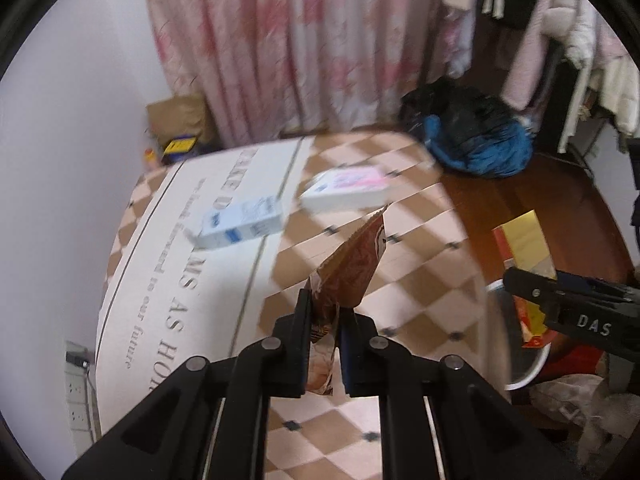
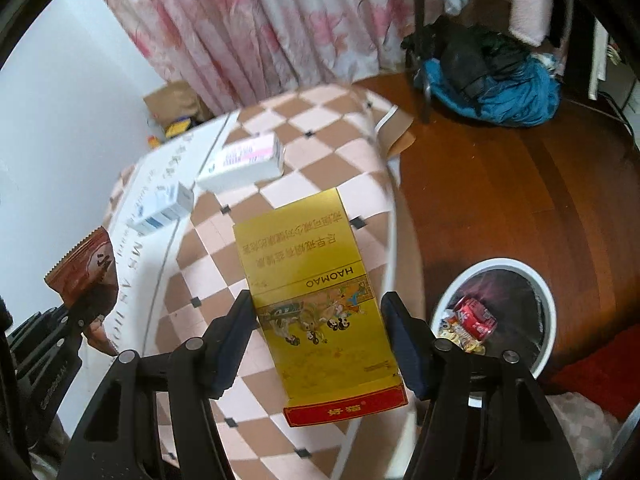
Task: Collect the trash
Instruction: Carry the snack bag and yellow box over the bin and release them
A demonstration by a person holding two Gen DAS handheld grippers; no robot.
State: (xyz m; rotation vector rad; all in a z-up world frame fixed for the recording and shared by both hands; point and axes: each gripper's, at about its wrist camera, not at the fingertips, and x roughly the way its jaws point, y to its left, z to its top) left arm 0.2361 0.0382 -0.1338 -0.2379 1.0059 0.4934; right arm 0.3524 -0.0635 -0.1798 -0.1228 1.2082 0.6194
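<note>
My left gripper (image 1: pixel 325 312) is shut on a brown foil snack wrapper (image 1: pixel 352 268), held above the table; the wrapper also shows at the left of the right wrist view (image 2: pixel 84 268). My right gripper (image 2: pixel 316 308) is shut on a yellow HAOMAO carton (image 2: pixel 316 300) with a red end, held above the table edge; it also shows in the left wrist view (image 1: pixel 524 248). A white round trash bin (image 2: pixel 548 300) with a black liner stands on the floor to the right, holding a red can (image 2: pixel 478 314) and wrappers.
The table has a pink and brown checkered cloth (image 2: pixel 320 120). A blue and white box (image 1: pixel 240 224) and a pink and white box (image 1: pixel 346 190) lie on it. A dark blue clothes pile (image 2: pixel 496 88) sits on the wooden floor. Pink curtains hang behind.
</note>
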